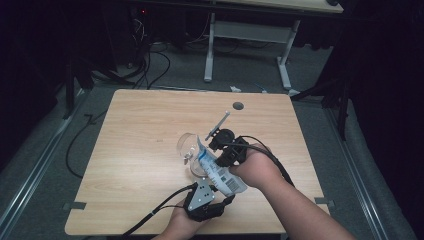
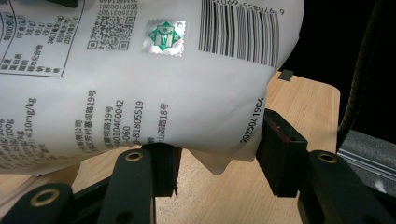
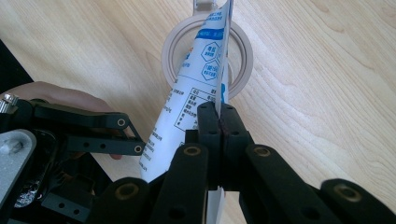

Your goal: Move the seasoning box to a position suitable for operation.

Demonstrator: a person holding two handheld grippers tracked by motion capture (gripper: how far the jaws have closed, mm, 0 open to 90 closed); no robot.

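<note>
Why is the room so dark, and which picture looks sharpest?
High view: table lit, surroundings near black, bag small and soft. Left gripper view: bag's print crisp, foil sticker glinting, background black. Right gripper view: wood grain sharp, evenly lit; nearest jaws slightly soft.

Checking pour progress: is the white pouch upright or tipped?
Tipped: the white pouch slants up from the table, its upper end over the glass cup.

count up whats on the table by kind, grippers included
grippers: 2, left gripper and right gripper
white pouch: 1
clear glass cup: 1
total: 4
</note>
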